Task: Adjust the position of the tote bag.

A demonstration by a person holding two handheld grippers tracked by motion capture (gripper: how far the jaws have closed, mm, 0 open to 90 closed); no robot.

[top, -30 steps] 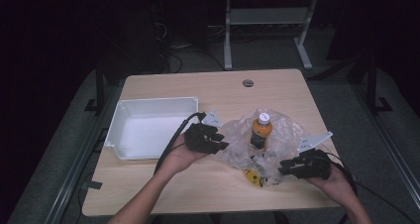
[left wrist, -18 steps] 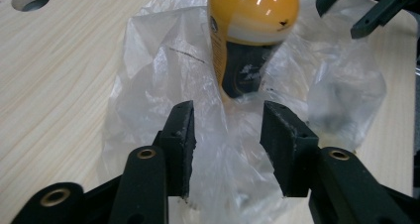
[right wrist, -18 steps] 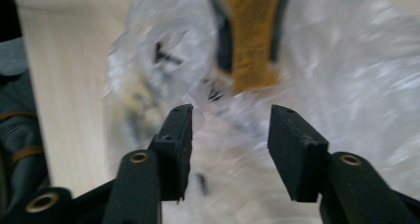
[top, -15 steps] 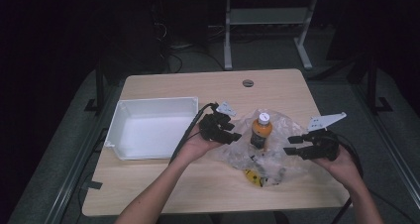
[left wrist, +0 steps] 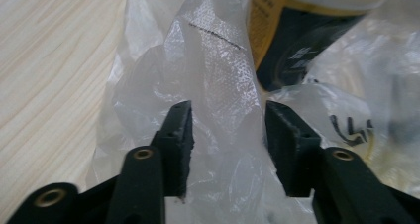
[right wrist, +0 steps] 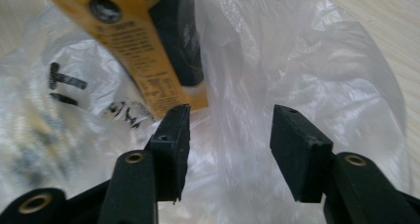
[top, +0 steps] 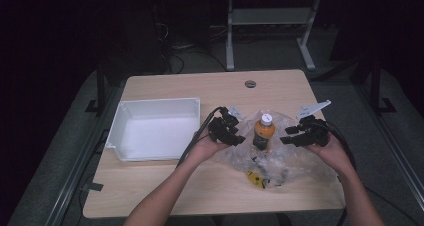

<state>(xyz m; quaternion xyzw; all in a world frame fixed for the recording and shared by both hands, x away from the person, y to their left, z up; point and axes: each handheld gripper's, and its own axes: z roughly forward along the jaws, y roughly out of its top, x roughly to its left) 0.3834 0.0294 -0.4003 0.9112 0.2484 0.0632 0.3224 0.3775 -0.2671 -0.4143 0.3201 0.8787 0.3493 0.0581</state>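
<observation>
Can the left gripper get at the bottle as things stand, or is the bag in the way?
Probably not cleanly. The left gripper stands open beside the bottle, but a fold of the clear plastic bag rises between its jaws and the bottle, so it would likely pinch plastic first.

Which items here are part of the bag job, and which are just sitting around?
In the job:
- clear plastic bag, film between both grippers' open jaws
- bottle, upright in the bag
- yellow item inside the bag
- left gripper
- right gripper

Lying about:
- white tray, left of the bag
- table
</observation>
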